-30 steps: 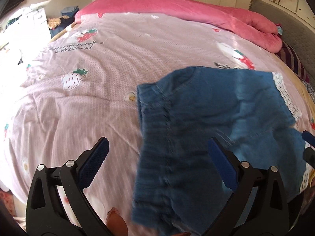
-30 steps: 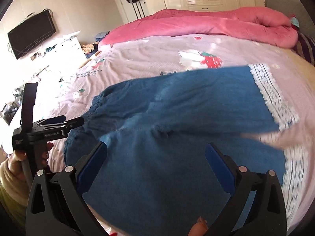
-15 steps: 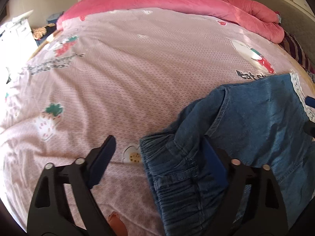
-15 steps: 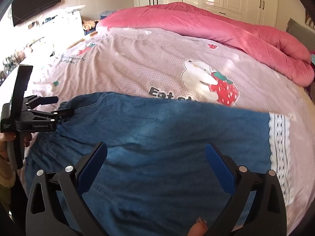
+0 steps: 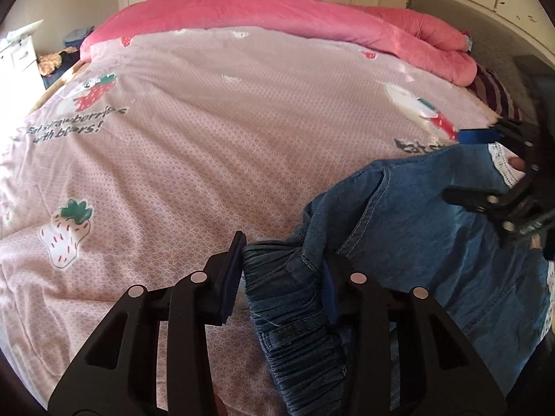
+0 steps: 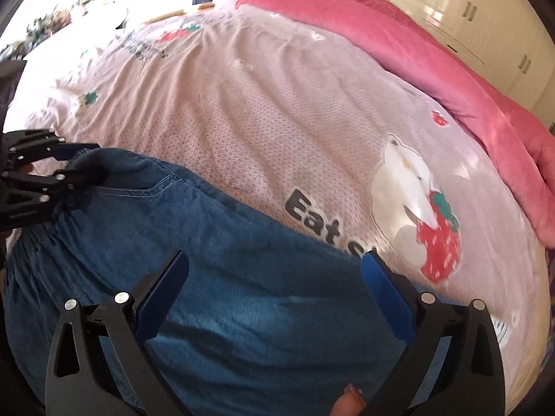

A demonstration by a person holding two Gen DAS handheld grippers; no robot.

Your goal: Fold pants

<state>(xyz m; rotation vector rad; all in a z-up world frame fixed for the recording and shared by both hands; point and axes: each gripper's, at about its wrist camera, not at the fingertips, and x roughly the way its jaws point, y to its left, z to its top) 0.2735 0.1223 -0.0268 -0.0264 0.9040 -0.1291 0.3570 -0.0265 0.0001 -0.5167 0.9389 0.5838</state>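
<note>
Blue denim pants (image 6: pixel 242 277) lie flat on the pink sheet (image 5: pixel 225 138) of a bed, below the red quilt (image 5: pixel 312 24) heaped at its far edge. The left gripper (image 5: pixel 282 270) is closing on the gathered waistband (image 5: pixel 288 277), which sits between its blue pads, the left pad just at the fabric's edge. The right gripper (image 6: pixel 274 294) hovers over the pants' middle, jaws spread wide, holding nothing.
</note>
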